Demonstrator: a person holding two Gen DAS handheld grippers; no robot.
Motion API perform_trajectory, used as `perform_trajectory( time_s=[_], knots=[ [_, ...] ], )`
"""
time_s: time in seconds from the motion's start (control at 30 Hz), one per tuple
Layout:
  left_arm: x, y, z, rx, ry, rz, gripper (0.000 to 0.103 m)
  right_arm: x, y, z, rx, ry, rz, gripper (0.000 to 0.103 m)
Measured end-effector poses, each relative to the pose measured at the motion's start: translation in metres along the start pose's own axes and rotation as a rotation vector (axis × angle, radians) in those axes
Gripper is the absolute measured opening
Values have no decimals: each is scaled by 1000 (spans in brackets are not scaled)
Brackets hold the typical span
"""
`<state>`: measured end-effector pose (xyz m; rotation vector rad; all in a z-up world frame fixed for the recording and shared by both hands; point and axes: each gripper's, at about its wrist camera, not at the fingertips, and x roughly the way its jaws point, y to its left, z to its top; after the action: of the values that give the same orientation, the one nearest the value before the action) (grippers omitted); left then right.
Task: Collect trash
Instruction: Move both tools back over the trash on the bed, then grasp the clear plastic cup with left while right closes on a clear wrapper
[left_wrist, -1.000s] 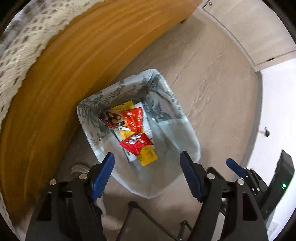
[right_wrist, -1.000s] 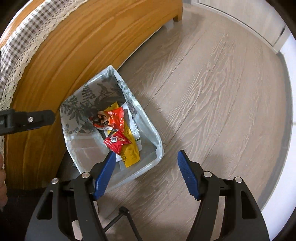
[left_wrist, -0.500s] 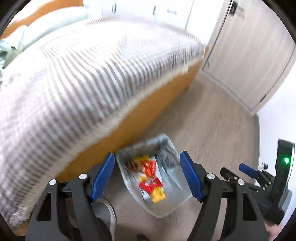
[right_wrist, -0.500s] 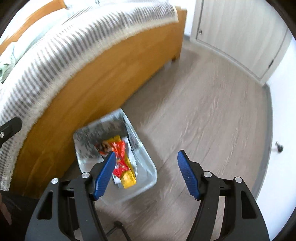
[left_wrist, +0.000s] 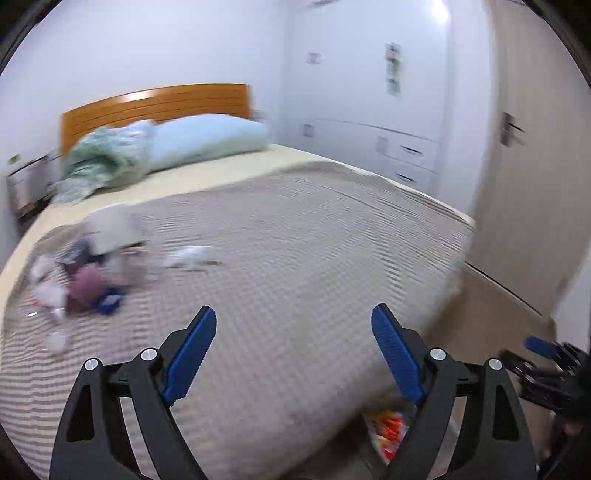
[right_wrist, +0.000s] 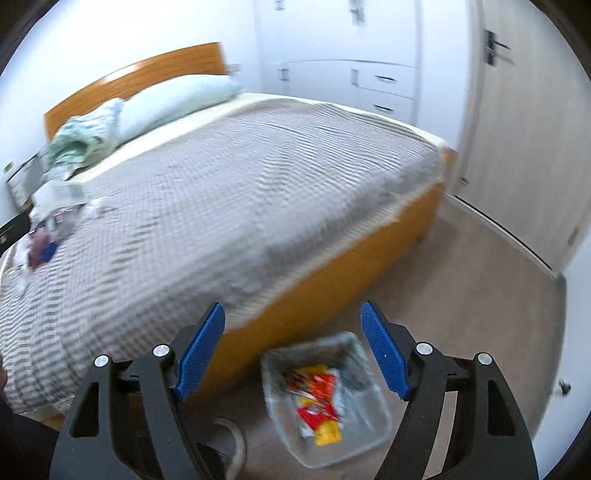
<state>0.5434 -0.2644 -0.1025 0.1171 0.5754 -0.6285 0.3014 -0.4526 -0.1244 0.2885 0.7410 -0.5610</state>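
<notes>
My left gripper (left_wrist: 293, 321) hangs over the bed's grey checked cover (left_wrist: 314, 258); its jaws are opening with nothing between them. A blurred pile of trash (left_wrist: 74, 284) lies on the cover at the far left, with a crumpled white piece (left_wrist: 192, 256) beside it. My right gripper (right_wrist: 293, 317) is above the floor by the bed side, its jaws also opening and empty. Below it stands the lined trash bin (right_wrist: 382, 417) holding red and yellow wrappers (right_wrist: 317, 395). The same pile of trash (right_wrist: 40, 243) shows far left in the right wrist view. The right gripper (left_wrist: 539, 347) appears at the left wrist view's right edge.
A pale blue pillow (left_wrist: 207, 136) and a crumpled green quilt (left_wrist: 103, 162) lie by the wooden headboard (left_wrist: 155, 103). The orange wooden bed frame (right_wrist: 332, 295) borders the bin. White wardrobe drawers (right_wrist: 384, 85) and a door (right_wrist: 517, 147) stand beyond the wood floor (right_wrist: 480, 295).
Both grippers have risen and tilted up from the bin toward the bed top. The bin has slid to the bottom of both views. Both pairs of jaws stand wider.
</notes>
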Motion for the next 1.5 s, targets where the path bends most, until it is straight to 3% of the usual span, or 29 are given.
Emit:
perform_trajectory(
  time_s=[0.17,0.33,0.43,0.57,0.63,0.73,0.83,0.87,0.97,1.07,1.1,1.17,1.23,1.27,1.33,1.4,1.5],
  knots=[
    [16,117,1,-217,-11,120,83,10,65,14,-85,-6,68,73],
    [32,224,-16,-299,20,383,82,23,130,26,-159,-20,116,73],
    [36,275,-33,-395,59,475,81,33,174,34,-191,-50,150,73],
    [38,346,-57,-705,99,305,78,48,246,37,-257,-67,247,73],
    [23,375,-67,-846,37,249,77,55,286,35,-296,-59,323,73],
    [1,407,-76,-937,-43,212,77,64,341,30,-350,-2,496,73],
    [-19,436,-83,-947,-96,204,77,83,401,28,-360,130,698,73],
    [-18,442,-83,-944,-103,197,77,91,421,28,-356,169,729,73],
    [-13,462,-84,-988,-103,195,67,109,469,31,-339,224,784,73],
    [-3,467,-76,-1004,-121,102,59,128,497,38,-318,248,766,71],
    [1,464,-70,-984,-125,92,58,134,502,40,-319,260,746,65],
    [10,458,-58,-922,-136,66,57,144,512,39,-320,306,759,39],
    [25,451,-53,-901,-95,46,55,153,514,34,-332,339,735,32],
    [33,447,-52,-898,-77,38,51,153,512,30,-336,342,729,24],
    [46,439,-53,-875,-14,31,9,151,506,25,-326,335,738,6],
    [52,431,-56,-853,40,-1,5,144,495,22,-337,320,740,5],
    [40,419,-53,-818,35,-37,1,127,475,19,-384,259,708,5]
  ],
)
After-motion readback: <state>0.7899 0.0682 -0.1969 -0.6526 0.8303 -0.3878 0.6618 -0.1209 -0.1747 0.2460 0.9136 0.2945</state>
